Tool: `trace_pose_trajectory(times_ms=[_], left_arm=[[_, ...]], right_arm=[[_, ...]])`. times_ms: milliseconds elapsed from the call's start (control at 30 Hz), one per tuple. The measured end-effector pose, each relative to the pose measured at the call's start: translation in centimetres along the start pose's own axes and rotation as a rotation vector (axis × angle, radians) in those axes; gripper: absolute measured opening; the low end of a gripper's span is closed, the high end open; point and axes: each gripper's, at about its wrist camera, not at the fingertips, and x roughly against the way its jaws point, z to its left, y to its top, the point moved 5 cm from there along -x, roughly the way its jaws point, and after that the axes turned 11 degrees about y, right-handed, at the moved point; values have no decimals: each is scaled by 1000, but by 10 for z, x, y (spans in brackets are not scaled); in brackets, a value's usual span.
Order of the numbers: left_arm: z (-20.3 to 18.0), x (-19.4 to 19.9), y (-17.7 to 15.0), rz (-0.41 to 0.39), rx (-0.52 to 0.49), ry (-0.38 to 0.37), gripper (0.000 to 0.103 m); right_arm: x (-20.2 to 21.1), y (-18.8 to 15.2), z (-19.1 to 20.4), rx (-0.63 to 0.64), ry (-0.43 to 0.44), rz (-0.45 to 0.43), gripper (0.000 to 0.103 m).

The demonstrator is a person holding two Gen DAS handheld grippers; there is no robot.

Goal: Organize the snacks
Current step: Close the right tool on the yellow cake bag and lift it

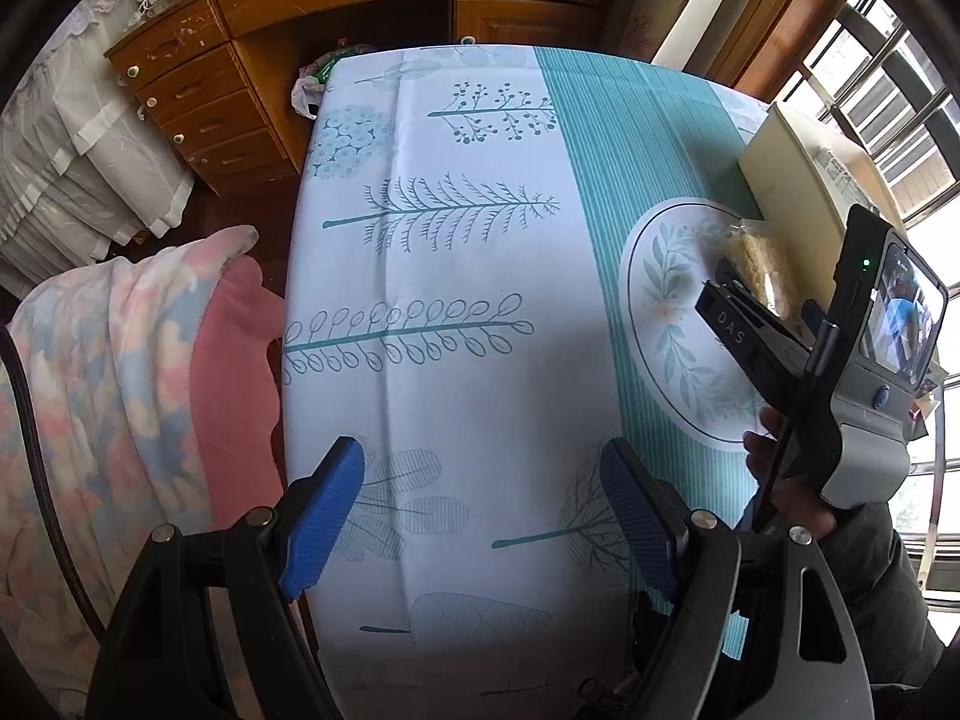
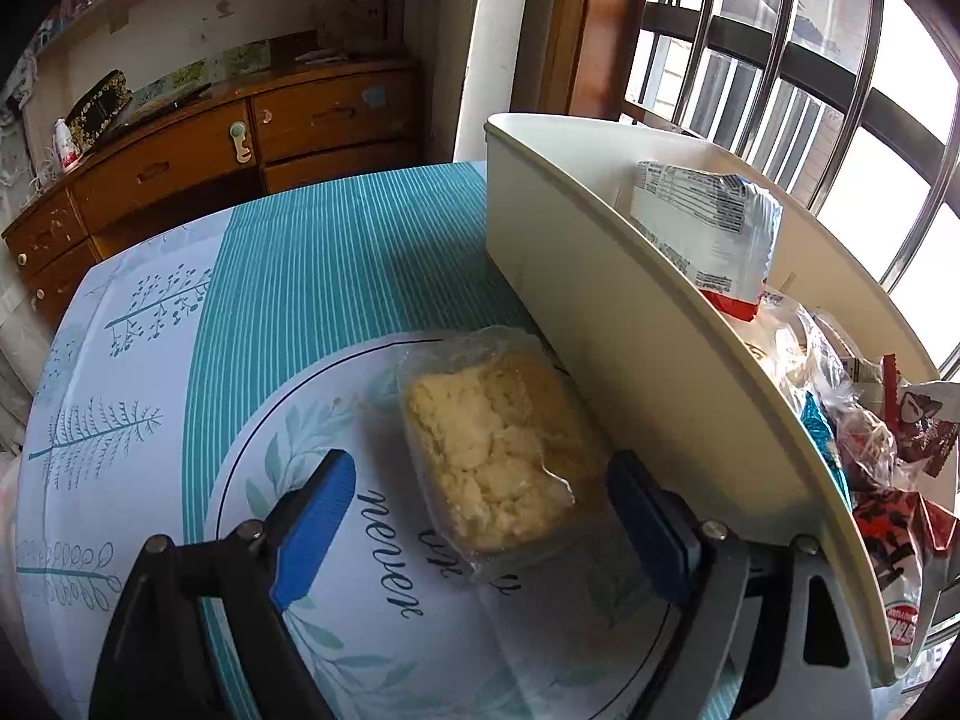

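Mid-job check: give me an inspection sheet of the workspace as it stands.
Surface: table under a leaf-print cloth.
Job's things: clear noodle pack lying beside the cream bin, touching its wall; snack packets inside.
Clutter: nothing seen on the cloth.
Grippers: left gripper open over bare cloth; right gripper open, straddling the pack.
Cables: black cable at left.
Surroundings: wooden drawers, blanket, barred window.

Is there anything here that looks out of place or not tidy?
Yes. One clear pack of yellow noodles lies alone on the tablecloth, against the outside wall of the cream bin, while the other snack packets are inside it. The open right gripper straddles it. Nothing looks spilled or damaged.
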Motion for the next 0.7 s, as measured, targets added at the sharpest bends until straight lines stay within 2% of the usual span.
trace_pose_trajectory(times_ms=[167,367,467,533,700], left_arm=[[7,-5,0,13,5,80,80],[12,-3,-2,21,16,105,80],[9,-1,-3,20,13,112,80],[8,1,-4,22,14,119,80],[7,10,-8,23,34,134,80]], right_arm=[[-5,-1,0,10,11,14,87],[-6,-1,0,20,50,16,87],[-5,-1,-2,27,54,13,77],[-6,-3,-7,18,37,27,64],[-2,-7,-9,45,76,56,60]])
